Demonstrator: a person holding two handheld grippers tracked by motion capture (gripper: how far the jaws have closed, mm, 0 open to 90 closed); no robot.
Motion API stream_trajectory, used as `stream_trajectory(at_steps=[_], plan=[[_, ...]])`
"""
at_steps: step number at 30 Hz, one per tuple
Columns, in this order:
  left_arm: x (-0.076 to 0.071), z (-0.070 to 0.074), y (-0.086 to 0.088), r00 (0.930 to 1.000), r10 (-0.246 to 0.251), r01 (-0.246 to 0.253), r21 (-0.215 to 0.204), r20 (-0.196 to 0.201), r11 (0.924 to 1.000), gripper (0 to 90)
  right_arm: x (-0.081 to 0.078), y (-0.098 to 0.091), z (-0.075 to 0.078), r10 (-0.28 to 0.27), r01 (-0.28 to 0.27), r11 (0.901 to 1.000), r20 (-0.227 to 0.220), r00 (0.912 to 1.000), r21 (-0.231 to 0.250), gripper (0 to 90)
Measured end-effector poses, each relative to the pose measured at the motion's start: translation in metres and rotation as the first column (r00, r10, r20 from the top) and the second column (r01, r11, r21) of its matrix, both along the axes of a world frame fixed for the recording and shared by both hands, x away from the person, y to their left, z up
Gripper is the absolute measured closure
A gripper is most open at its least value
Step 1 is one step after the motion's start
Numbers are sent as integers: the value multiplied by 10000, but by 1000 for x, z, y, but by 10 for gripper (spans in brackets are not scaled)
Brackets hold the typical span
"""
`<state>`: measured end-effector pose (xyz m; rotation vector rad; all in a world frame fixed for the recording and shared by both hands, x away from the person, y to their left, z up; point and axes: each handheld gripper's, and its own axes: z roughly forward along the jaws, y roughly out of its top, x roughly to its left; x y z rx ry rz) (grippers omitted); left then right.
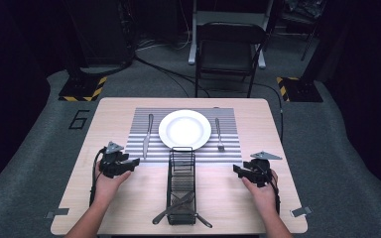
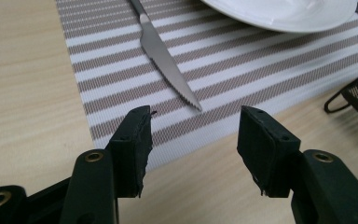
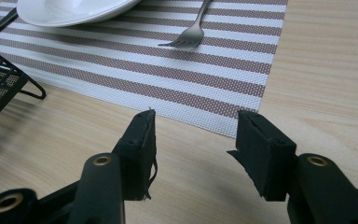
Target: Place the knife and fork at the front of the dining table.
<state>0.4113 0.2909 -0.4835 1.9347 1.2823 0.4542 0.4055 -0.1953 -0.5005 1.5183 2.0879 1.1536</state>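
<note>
While both grippers' jaws stand released, empty, left gripper (image 2: 193, 135) should approach knife (image 2: 168, 60) handle squarely, low over placemat (image 2: 121, 100).

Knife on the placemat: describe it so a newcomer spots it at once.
Start at the striped placemat in the middle of the wooden table, with the white plate at its centre. The knife lies on the mat just left of the plate, serrated tip pointing toward the person. The fork lies right of the plate; the other cutlery sits in the black wire basket.
</note>
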Motion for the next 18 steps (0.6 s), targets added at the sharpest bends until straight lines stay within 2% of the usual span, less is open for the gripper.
stream_trajectory(at_steps=[4,6,10,12,14,17,18], plan=[[-6,-7,5,10000,17,-16,141,-45,9999,446,1,0,-2,81,-81,9999,-2,10000,-86,474],[-5,-8,8,9999,-61,64,266,-113,9996,444,1,1,-3,35,-36,10000,-111,9999,-77,474],[-6,-15,13,9997,-62,66,188,-226,9998,432,1,2,-6,64,-67,9998,-177,9998,-171,474],[-6,-20,15,9995,-67,78,326,-319,9994,431,1,3,-6,13,-18,9998,-202,9998,-221,473],[-5,-23,17,9992,51,-45,159,-392,9999,432,2,3,-7,59,-65,9996,-210,9998,-264,473],[-3,-26,21,9992,299,-296,125,-266,9995,430,2,4,-8,101,-109,9993,-215,9997,-346,473],[-3,-27,23,9987,335,-329,153,-374,9993,428,2,5,-8,63,-72,9993,-239,9997,-360,471]])
